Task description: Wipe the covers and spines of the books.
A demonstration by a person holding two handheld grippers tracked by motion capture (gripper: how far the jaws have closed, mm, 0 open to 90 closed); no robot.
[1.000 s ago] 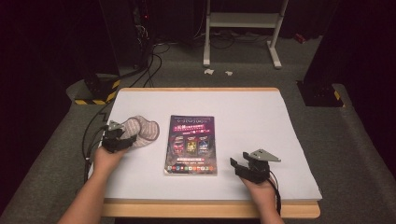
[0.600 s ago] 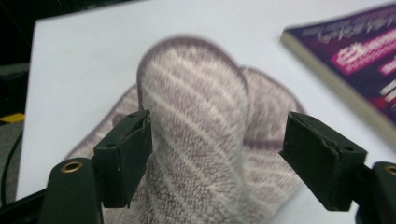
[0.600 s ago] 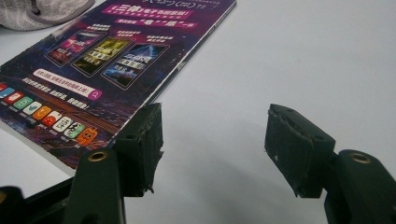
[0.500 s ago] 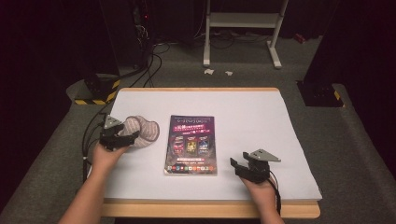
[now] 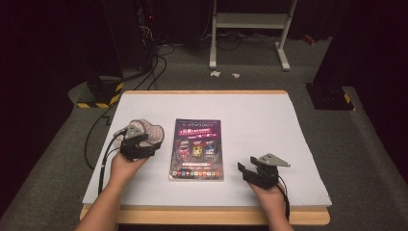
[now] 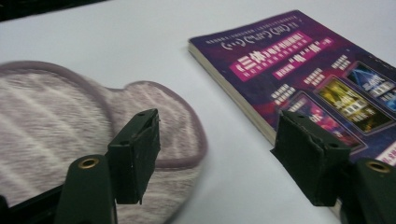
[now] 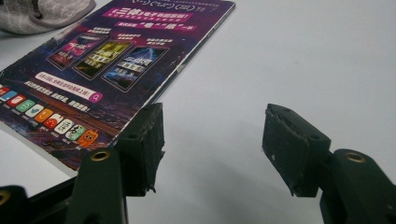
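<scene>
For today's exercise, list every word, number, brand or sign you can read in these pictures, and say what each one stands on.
No text can be read for certain.
Book cover: pink banners of East Asian characters, too blurred to quote.
Row of coloured icons along the cover's lower edge: too small to read.
Striped cloth: no writing.

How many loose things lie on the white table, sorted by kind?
Books: 1, the purple book at the middle of the white table.
Cloth pieces: 1, the striped grey-pink cloth piece to the left of the book.
Total: 2
</scene>
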